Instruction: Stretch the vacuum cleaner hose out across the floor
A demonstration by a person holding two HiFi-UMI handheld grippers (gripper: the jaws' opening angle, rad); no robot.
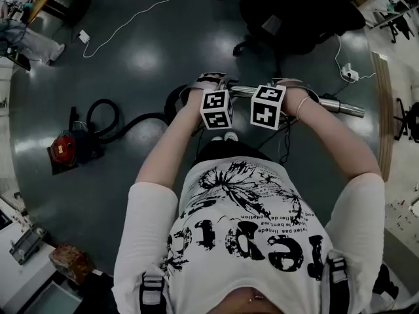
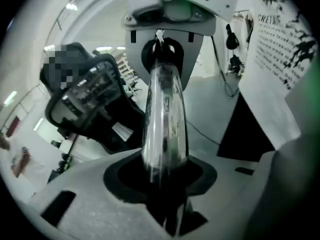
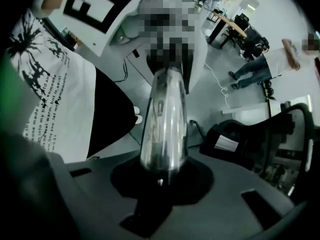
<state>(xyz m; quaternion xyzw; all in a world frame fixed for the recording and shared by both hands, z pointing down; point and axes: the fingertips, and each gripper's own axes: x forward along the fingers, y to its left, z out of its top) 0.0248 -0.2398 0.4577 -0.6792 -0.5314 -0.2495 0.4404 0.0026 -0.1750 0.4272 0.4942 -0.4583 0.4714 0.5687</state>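
Note:
The red vacuum cleaner (image 1: 64, 148) sits on the dark floor at the left. Its black hose (image 1: 131, 124) loops and runs right toward my hands. A chrome wand tube (image 1: 340, 105) continues from there to the right. My left gripper (image 1: 209, 82) and right gripper (image 1: 288, 85) sit side by side on this tube, in front of the person's body. In the left gripper view the tube (image 2: 164, 119) runs out of the left gripper's (image 2: 165, 170) jaw recess. The right gripper view shows the same tube (image 3: 165, 124) seated in the right gripper's (image 3: 162, 173) recess. Both look closed around it.
A white cable (image 1: 150, 8) snakes across the floor at the top. A black office chair (image 1: 294, 12) stands beyond the tube, with a white plug block (image 1: 350, 74) near it. A wooden strip (image 1: 385, 123) borders the right. Boxes and a table edge (image 1: 39, 254) fill the lower left.

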